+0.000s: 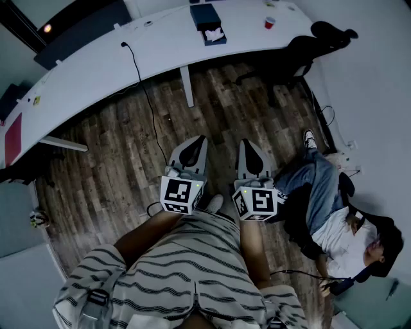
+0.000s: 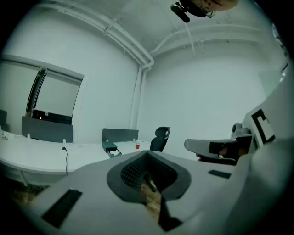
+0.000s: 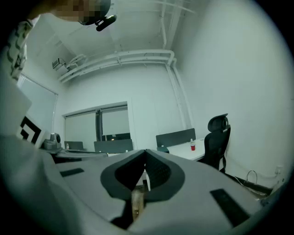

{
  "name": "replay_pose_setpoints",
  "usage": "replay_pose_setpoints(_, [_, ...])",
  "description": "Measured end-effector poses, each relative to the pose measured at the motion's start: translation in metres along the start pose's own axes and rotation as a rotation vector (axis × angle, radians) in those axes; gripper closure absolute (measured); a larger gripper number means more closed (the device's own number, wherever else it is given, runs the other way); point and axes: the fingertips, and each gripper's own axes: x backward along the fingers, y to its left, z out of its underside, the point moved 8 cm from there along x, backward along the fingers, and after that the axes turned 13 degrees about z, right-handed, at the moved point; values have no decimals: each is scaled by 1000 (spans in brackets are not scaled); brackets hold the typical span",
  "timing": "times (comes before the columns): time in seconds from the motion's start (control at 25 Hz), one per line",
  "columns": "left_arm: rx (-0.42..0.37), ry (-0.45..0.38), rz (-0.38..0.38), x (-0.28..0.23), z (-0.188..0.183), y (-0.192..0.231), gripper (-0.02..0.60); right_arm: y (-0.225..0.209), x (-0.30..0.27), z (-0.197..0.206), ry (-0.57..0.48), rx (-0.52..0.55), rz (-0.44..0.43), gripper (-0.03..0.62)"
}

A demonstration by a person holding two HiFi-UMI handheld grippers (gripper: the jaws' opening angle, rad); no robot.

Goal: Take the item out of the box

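Note:
A dark open box (image 1: 207, 19) stands far off on the long white table (image 1: 128, 51), with a white item (image 1: 215, 35) at its near end. Both grippers are held close to my body over the wooden floor, well short of the table. My left gripper (image 1: 198, 140) is shut with nothing between its jaws, and my right gripper (image 1: 248, 142) beside it is shut and empty too. In the left gripper view the box (image 2: 110, 148) is small beyond the shut left gripper (image 2: 147, 154). The right gripper (image 3: 146, 152) points toward the table's right end.
A red cup (image 1: 270, 23) stands on the table right of the box. A black office chair (image 1: 308, 46) is at the table's right end. A person (image 1: 334, 215) sits on the floor at my right. A black cable (image 1: 145, 90) hangs from the table.

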Motion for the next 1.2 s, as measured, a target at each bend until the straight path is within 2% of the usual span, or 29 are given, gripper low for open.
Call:
replay_pose_setpoints(0.48, [-18, -13, -43, -14, -1, -28, 558, -29, 4, -7, -30, 10, -66, 583])
replay_pose_setpoints(0.8, [-5, -29, -87, -23, 12, -52, 558, -53, 0, -2, -48, 22, -96, 583])
replay_pose_setpoints(0.96, [5, -30, -93, -26, 16, -46, 558, -53, -17, 0, -52, 9, -99, 582])
replay_pose_setpoints(1.2, [26, -34, -107, -50, 21, -8, 558, -37, -58, 10, -29, 34, -139, 582])
